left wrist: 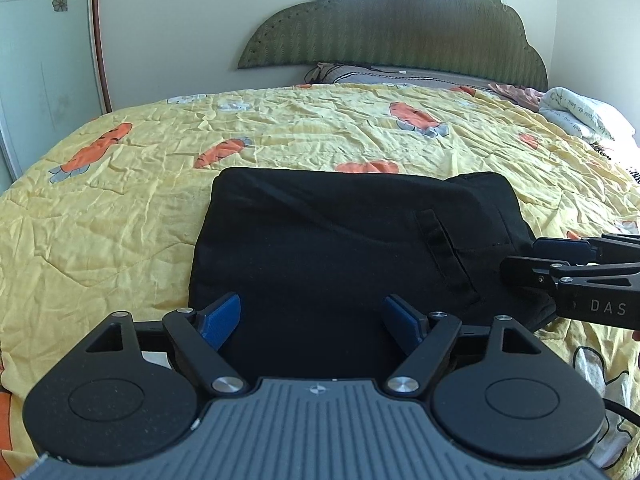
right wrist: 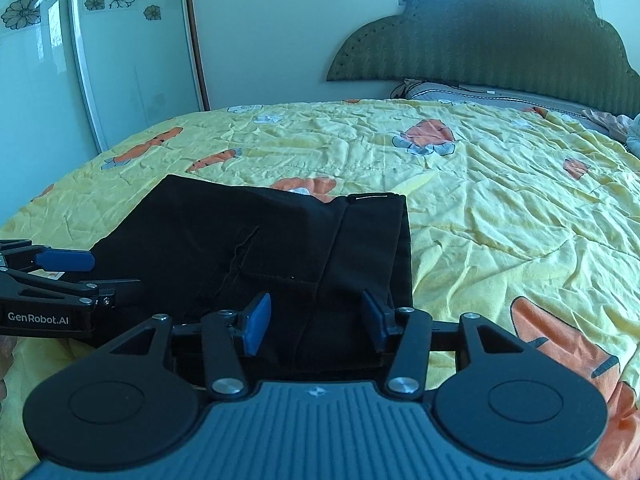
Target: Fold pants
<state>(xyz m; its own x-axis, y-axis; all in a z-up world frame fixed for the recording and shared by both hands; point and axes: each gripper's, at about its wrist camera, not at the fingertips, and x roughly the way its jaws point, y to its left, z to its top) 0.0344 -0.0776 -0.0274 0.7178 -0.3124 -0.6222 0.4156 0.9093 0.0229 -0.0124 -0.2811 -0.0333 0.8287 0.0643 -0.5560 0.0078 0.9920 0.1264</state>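
Black pants (left wrist: pixel 340 252) lie folded into a compact rectangle on the yellow bedspread, with a back pocket and the waistband toward the right; they also show in the right wrist view (right wrist: pixel 256 248). My left gripper (left wrist: pixel 314 322) is open and empty, hovering over the near edge of the pants. My right gripper (right wrist: pixel 316 320) is open and empty, over the near right part by the waistband. The right gripper shows at the right edge of the left wrist view (left wrist: pixel 528 258), and the left gripper at the left of the right wrist view (right wrist: pixel 100 276).
The bed carries a yellow quilt with orange carrot prints (left wrist: pixel 120 208). A green headboard (left wrist: pixel 400 28) and pillows stand at the far end. Bundled white and pink cloth (left wrist: pixel 576 112) lies far right. A sliding wardrobe door (right wrist: pixel 120 60) stands left of the bed.
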